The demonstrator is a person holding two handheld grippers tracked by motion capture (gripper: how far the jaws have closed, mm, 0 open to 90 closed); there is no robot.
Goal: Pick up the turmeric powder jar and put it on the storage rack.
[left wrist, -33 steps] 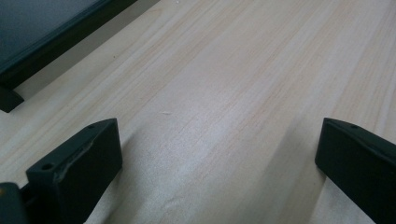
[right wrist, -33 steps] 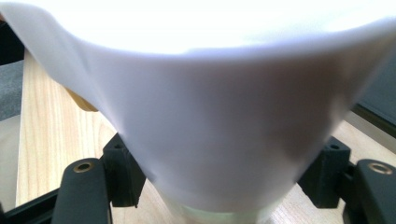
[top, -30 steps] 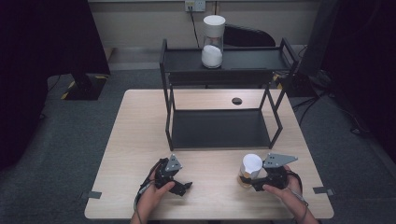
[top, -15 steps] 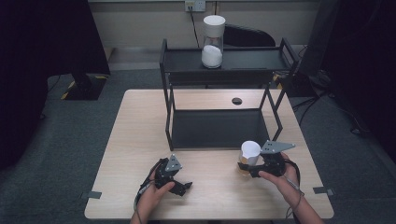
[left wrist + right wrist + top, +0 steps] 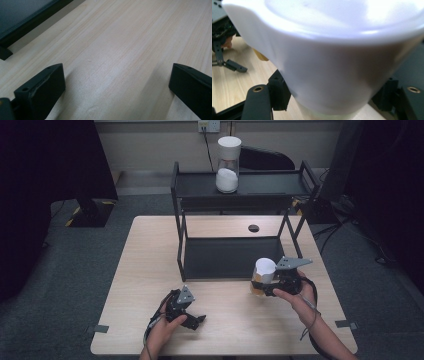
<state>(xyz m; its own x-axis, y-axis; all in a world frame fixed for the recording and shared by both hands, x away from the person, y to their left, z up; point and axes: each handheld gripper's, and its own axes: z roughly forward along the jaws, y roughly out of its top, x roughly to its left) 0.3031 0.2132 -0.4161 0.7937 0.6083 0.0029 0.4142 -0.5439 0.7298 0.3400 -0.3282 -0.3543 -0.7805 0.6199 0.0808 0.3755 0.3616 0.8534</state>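
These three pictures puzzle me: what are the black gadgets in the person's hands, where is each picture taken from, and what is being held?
A person works at a wooden table, with a hand-held gripper in each hand. The high view looks down from above. Each of the other two comes from a camera riding on one gripper, looking along its fingers.

The left gripper rests low over the table, fingers wide apart with nothing between them.

The right gripper is shut on a jar with a white lid, raised off the table in front of a black shelf. In its own view the jar looms close and blurred.

On the shelf's top stands a second jar holding white powder.
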